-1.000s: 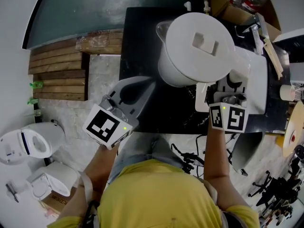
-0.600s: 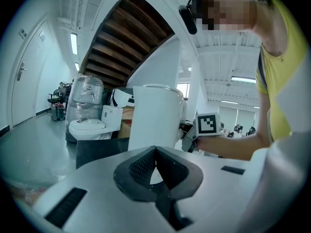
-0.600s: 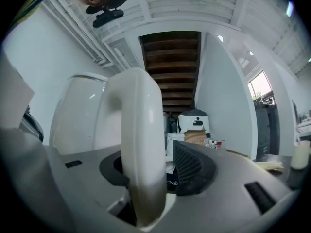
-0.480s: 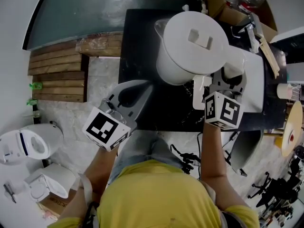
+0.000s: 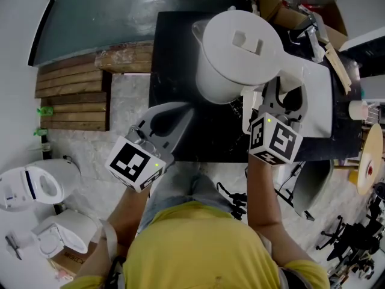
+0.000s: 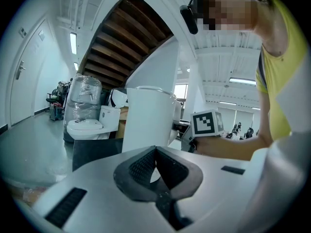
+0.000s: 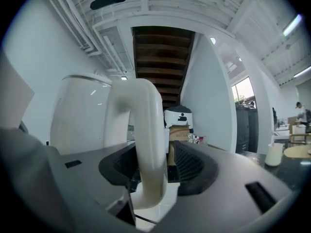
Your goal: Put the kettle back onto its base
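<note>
**Kettle upright on the black table; right jaws released round its handle**

Surface and room: the work sits on a black tabletop [image 5: 174, 47]. A pale stone-pattern floor [image 5: 123, 95] lies to its left, with a wooden slatted pallet [image 5: 72, 95] and white toilets [image 5: 36, 182] farther left. My gripper views show a high white hall and the brown underside of a staircase [image 7: 160, 57].

Task item: the kettle [image 5: 237, 56] is white and round, with a flat lid carrying a small raised tab. It stands upright on the tabletop. I cannot tell whether its base is beneath it.

Tools: my right gripper [image 5: 274, 98] sits at the kettle's thick looped handle [image 7: 148, 144]. Its jaws have just been opening and stand wide, with the handle between them and a gap at the right-hand pad. My left gripper [image 5: 189, 107] is clenched on nothing, over the near table edge, apart from the kettle.

View differences: only the head view shows the lid. Only the left gripper view shows the kettle's tall side wall, with the marker cube [image 6: 205, 124] beside it.
</note>
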{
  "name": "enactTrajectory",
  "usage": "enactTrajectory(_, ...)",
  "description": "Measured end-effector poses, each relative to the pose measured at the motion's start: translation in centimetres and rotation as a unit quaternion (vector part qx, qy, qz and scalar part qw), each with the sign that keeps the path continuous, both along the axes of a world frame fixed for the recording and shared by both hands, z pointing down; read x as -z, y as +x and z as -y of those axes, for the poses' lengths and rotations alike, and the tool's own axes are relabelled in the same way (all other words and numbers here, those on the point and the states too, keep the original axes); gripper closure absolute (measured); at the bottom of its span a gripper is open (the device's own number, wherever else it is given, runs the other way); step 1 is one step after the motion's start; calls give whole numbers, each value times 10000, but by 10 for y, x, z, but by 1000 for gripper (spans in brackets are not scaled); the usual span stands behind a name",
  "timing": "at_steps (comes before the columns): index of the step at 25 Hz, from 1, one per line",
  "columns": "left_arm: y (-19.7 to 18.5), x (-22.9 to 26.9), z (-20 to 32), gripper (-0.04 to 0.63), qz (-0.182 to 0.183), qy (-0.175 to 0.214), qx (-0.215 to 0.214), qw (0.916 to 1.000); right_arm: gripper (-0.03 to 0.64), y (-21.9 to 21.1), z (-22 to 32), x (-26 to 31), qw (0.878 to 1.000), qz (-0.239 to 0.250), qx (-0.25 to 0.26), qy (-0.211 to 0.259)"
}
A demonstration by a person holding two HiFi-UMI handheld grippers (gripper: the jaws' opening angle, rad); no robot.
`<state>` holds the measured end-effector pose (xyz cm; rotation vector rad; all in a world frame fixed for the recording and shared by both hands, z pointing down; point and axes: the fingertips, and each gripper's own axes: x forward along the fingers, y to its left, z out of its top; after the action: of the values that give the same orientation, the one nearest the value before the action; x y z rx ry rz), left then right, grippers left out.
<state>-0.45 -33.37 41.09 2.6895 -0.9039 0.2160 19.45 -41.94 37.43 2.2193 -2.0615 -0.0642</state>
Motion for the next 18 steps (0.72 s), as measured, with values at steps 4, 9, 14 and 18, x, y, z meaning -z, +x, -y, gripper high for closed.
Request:
enactTrajectory(4,1,4,-6,584,-32,34,4,10000,413,-3,-14,3,10000,29,44,-4)
enactTrajectory(9,3,16,-22,584,-74,125,28,9999,413,-6,-42,17,9999,50,150,39)
enactTrajectory(14,10,38,-51,584,-184,333,91,9992,413,-7,-73,37,9992,49,377,129)
enactTrajectory(18,15,57,-80,584,-259,529,180,9981,530,-12,-106,61,9967,-17,725,377)
